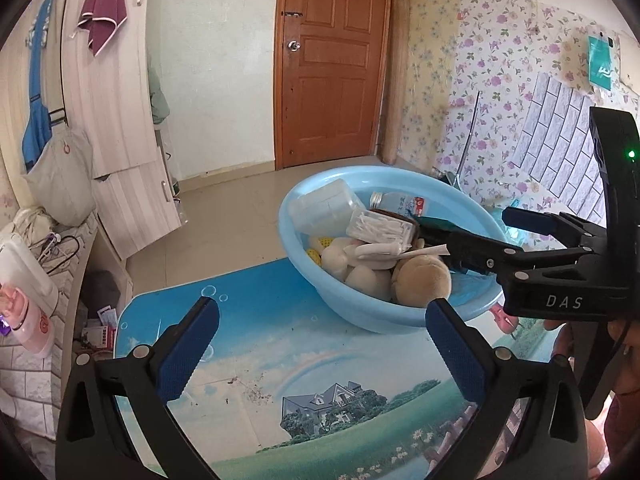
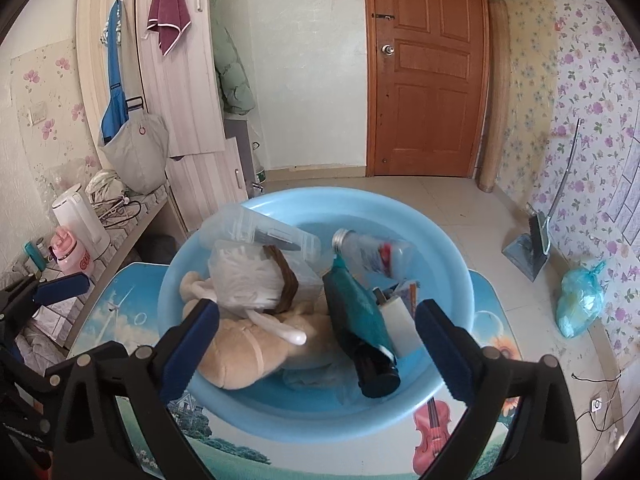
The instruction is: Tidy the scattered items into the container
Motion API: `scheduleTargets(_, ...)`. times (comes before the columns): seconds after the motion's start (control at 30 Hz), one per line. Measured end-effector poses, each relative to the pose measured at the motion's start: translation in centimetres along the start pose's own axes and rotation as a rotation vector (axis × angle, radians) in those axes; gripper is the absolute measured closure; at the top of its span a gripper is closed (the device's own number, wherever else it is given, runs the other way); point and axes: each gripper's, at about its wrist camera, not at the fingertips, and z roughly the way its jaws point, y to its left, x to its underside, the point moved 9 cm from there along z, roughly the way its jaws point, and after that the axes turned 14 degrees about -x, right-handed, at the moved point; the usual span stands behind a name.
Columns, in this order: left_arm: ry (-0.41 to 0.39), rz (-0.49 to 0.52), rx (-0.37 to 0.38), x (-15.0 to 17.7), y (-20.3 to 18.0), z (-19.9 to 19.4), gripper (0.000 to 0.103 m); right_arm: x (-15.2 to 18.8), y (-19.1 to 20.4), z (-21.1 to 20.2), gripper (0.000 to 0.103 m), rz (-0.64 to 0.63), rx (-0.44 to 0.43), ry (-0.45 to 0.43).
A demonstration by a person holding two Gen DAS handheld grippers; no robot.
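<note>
Blue basin (image 2: 460, 264), frame centre on desk (image 1: 248, 360), held heaped items; teal bottle (image 2: 356, 316) leaned near rim. Right gripper (image 2: 316, 344) and left gripper (image 1: 320, 344) both spread apart, empty. Risk: stack toppling, basin sliding off desk edge

A brown door (image 2: 428, 72) stands shut in the far wall. A maroon towel (image 2: 168, 20) hangs on the wardrobe (image 2: 176, 80). A white kettle (image 2: 80, 216) sits beside a pink bottle (image 2: 74, 258).
</note>
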Motion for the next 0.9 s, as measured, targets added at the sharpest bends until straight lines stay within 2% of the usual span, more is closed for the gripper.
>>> scheduleTargets(0.23,-0.076,0.008,-0.060,-1.0,0.8,-2.4,0.000,0.3,0.3,-2.0,0.002,0.016,0.010,-0.007)
scheduleTargets(0.4,-0.071,-0.022,-0.035,-1.3,1.2,-3.3,0.000,0.5,0.5,-3.8,0.002,0.018,0.017,-0.018)
scheduleTargets(0.53,-0.103,-0.011,-0.047,-1.6,1.1,-4.5,0.000,0.4,0.9,-5.5,0.002,0.001,0.022,-0.055)
scheduleTargets(0.67,-0.094,-0.012,-0.016,-2.0,0.6,-5.3,0.000,0.3,1.2,-6.7,0.002,-0.018,0.055,-0.067)
scheduleTargets(0.83,-0.060,-0.006,-0.070,-1.5,1.1,-4.7,0.000,-0.1,1.2,-8.0,0.002,-0.038,0.119,-0.105)
scheduleTargets(0.9,-0.046,-0.007,-0.069,-1.1,1.1,-4.2,0.000,0.0,0.9,-8.0,0.002,-0.050,0.160,-0.106)
